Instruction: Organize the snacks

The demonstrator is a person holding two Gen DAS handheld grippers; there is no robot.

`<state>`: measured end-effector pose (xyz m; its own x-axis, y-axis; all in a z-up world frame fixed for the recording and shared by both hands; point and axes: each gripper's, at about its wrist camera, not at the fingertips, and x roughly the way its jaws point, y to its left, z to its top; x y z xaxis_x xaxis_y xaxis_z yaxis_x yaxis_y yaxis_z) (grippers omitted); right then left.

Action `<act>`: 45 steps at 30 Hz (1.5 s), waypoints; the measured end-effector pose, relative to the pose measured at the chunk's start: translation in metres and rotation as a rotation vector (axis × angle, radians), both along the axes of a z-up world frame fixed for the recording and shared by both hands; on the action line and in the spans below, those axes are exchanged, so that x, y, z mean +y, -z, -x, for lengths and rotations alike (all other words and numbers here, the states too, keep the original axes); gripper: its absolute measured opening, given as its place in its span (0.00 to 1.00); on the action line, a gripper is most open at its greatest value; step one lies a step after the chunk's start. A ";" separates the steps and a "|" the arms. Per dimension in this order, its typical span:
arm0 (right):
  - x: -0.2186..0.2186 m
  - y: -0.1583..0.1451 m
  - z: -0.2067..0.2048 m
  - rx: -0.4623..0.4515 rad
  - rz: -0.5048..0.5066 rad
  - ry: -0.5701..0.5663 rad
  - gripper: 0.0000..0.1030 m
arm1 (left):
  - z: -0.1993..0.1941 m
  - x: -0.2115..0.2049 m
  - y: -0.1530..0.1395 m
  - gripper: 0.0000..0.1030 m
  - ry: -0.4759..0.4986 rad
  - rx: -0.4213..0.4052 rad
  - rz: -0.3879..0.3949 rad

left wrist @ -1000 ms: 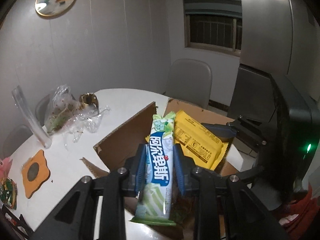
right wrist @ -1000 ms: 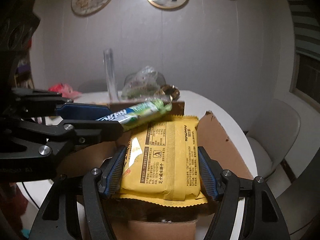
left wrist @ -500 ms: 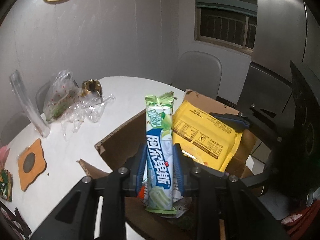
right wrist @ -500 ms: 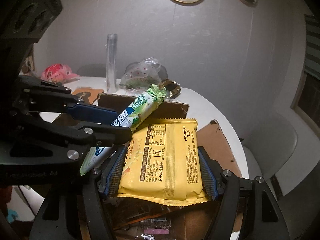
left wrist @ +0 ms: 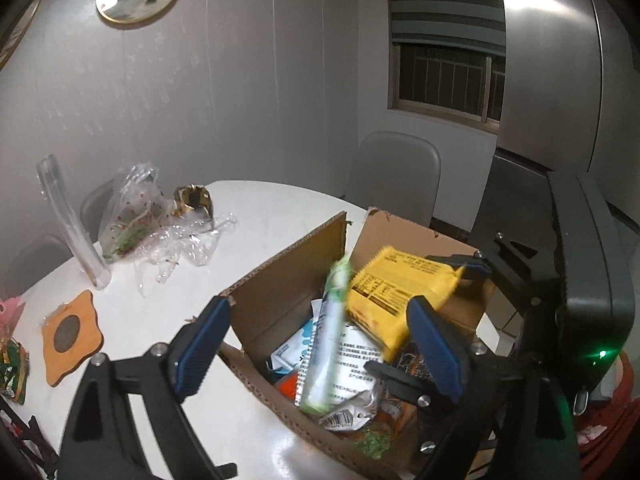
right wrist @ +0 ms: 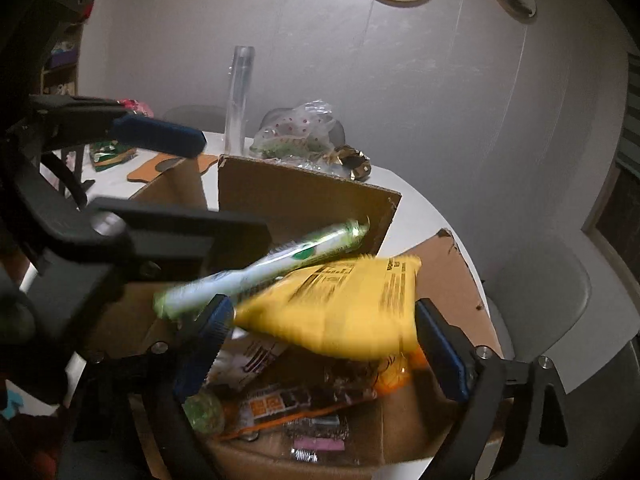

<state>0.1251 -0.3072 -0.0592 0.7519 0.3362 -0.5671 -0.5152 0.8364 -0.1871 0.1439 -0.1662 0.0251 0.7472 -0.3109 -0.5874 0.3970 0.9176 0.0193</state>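
An open cardboard box (left wrist: 288, 276) (right wrist: 304, 204) sits on the white round table (left wrist: 256, 216), with several snack packs inside. My left gripper (left wrist: 316, 344) is open above the box; a green and blue candy stick (left wrist: 324, 340) (right wrist: 260, 272) is free of it, blurred, dropping into the box. My right gripper (right wrist: 320, 344) is open too; the yellow snack packet (right wrist: 344, 304) (left wrist: 396, 296) is blurred and falling between its fingers. Each gripper shows in the other's view.
A clear plastic bag (left wrist: 136, 216), a gold wrapper (left wrist: 192, 200), a tall clear tube (left wrist: 68, 220) and an orange coaster (left wrist: 70, 334) lie on the table's left. A snack pack (left wrist: 12, 364) is at the left edge. Grey chairs (left wrist: 396, 176) stand around.
Both grippers have opened. The candy stick and the yellow packet have left the fingers and are dropping into the box. Both grippers have tilted down over the box.
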 end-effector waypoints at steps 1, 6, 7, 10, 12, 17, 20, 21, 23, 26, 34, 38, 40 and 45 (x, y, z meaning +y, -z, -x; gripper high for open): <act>-0.001 0.000 0.002 -0.002 0.002 0.004 0.88 | 0.002 0.000 -0.001 0.85 -0.002 -0.004 -0.002; -0.011 -0.002 0.012 -0.011 -0.017 0.019 0.92 | 0.015 0.002 -0.004 0.86 -0.017 -0.029 -0.011; -0.013 -0.004 0.014 -0.012 -0.024 0.020 0.92 | 0.017 0.003 -0.005 0.86 -0.021 -0.034 -0.012; -0.018 -0.007 0.021 -0.021 -0.038 0.022 0.92 | 0.025 0.007 -0.007 0.87 -0.039 -0.051 -0.005; -0.019 -0.011 0.023 -0.029 -0.044 0.022 0.92 | 0.033 0.010 -0.010 0.96 -0.057 -0.072 0.001; -0.022 -0.021 0.034 -0.084 -0.081 0.005 0.92 | 0.050 0.025 -0.018 0.99 -0.116 -0.128 0.029; -0.023 -0.032 0.045 -0.151 -0.119 -0.025 0.96 | 0.064 0.039 -0.022 0.99 -0.178 -0.162 0.054; -0.023 -0.034 0.049 -0.173 -0.133 -0.036 0.97 | 0.068 0.043 -0.023 0.99 -0.202 -0.174 0.061; -0.022 -0.041 0.054 -0.225 -0.168 -0.062 1.00 | 0.076 0.053 -0.024 0.99 -0.262 -0.195 0.071; -0.020 -0.051 0.064 -0.305 -0.232 -0.106 1.00 | 0.086 0.069 -0.024 0.99 -0.383 -0.223 0.072; -0.018 -0.056 0.061 -0.321 -0.416 -0.215 1.00 | 0.097 0.112 -0.007 0.99 -0.559 -0.223 0.072; -0.017 -0.052 0.056 -0.271 -0.452 -0.233 1.00 | 0.099 0.126 0.003 0.99 -0.599 -0.208 0.067; -0.015 -0.048 0.053 -0.243 -0.465 -0.239 1.00 | 0.098 0.129 0.006 0.99 -0.607 -0.204 0.066; -0.010 -0.042 0.045 -0.209 -0.467 -0.239 1.00 | 0.098 0.131 0.006 0.99 -0.612 -0.207 0.057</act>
<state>0.0797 -0.3169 -0.0172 0.7044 0.6905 -0.1644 -0.6921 0.7195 0.0567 0.0458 -0.0356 0.0196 0.8953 0.1804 -0.4074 -0.2044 0.9788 -0.0159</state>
